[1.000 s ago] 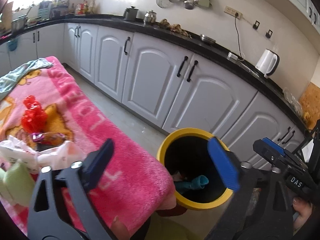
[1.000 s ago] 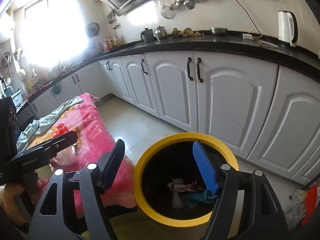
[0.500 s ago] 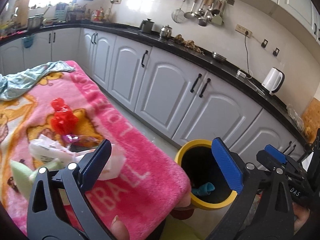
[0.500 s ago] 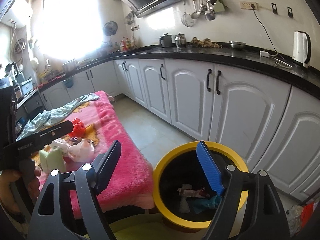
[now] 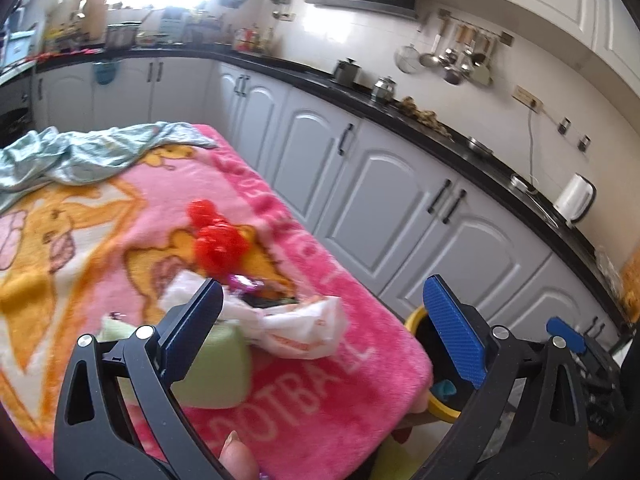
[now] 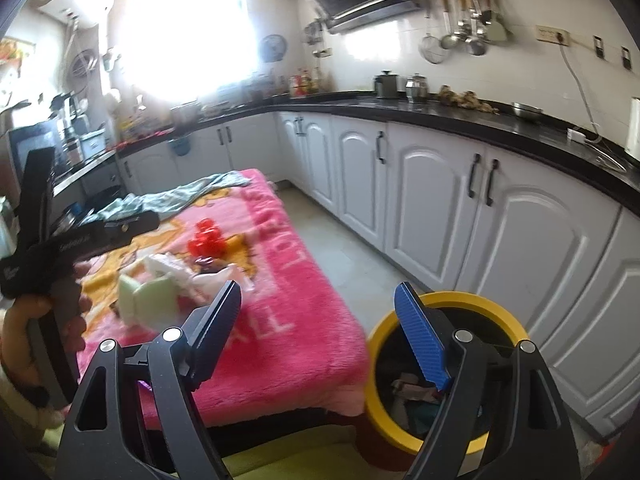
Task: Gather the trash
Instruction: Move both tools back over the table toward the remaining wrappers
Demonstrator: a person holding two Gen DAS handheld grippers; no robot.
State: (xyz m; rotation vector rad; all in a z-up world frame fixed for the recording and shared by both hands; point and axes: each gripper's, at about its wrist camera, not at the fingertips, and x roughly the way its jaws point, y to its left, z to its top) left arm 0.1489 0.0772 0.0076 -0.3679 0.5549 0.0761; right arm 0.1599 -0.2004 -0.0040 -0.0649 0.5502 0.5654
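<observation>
Both sets of tongs stood wide and empty. The left tongs (image 5: 320, 328) framed the heap of trash on the pink blanket (image 5: 132, 220) that covered the bench, at lower centre of the left view. There lay a white crumpled wrapper (image 5: 304, 328), a pale green piece (image 5: 216, 368) just beside it, a shiny purple wrapper (image 5: 244, 280) and red crinkled plastic (image 5: 218, 240) further up. The right tongs (image 6: 320, 324), whose jaws had just been opening with nothing between them, hung at the lower middle of the right view beside the yellow-rimmed bin (image 6: 472, 300), which already held scraps. The step in hand looked like the next pick from the heap. To do it well, I judged the left tongs should drop over the white wrapper, nearest the bench edge, pinch its bunched middle rather than a loose corner, and stay clear of the blanket pile so the cloth would not lift with it
</observation>
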